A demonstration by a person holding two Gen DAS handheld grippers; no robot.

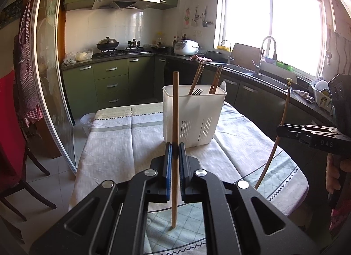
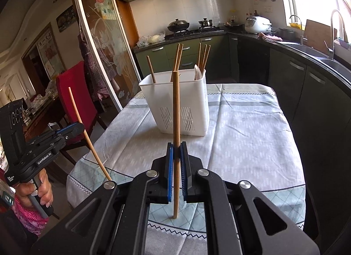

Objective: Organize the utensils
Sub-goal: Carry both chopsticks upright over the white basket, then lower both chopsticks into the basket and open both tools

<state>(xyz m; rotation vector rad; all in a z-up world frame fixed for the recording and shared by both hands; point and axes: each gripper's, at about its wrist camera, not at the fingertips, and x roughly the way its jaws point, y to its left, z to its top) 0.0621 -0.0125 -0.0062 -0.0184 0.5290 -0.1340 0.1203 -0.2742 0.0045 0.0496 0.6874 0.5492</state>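
A white utensil holder (image 1: 193,119) stands on the cloth-covered table (image 1: 122,141), with several wooden chopsticks, a fork (image 1: 197,91) and a white spoon in it. It also shows in the right wrist view (image 2: 182,106). My left gripper (image 1: 175,154) is shut on an upright wooden chopstick (image 1: 175,110), just in front of the holder. My right gripper (image 2: 176,156) is shut on another upright chopstick (image 2: 176,106). The right gripper also shows at the right of the left wrist view (image 1: 283,128), the left gripper at the left of the right wrist view (image 2: 76,126).
A red chair (image 2: 74,101) stands left of the table beside a glass sliding door (image 2: 105,46). Dark kitchen counters with a sink (image 1: 263,77) run along the right. A small bin (image 1: 87,121) sits on the floor beyond the table's far left corner.
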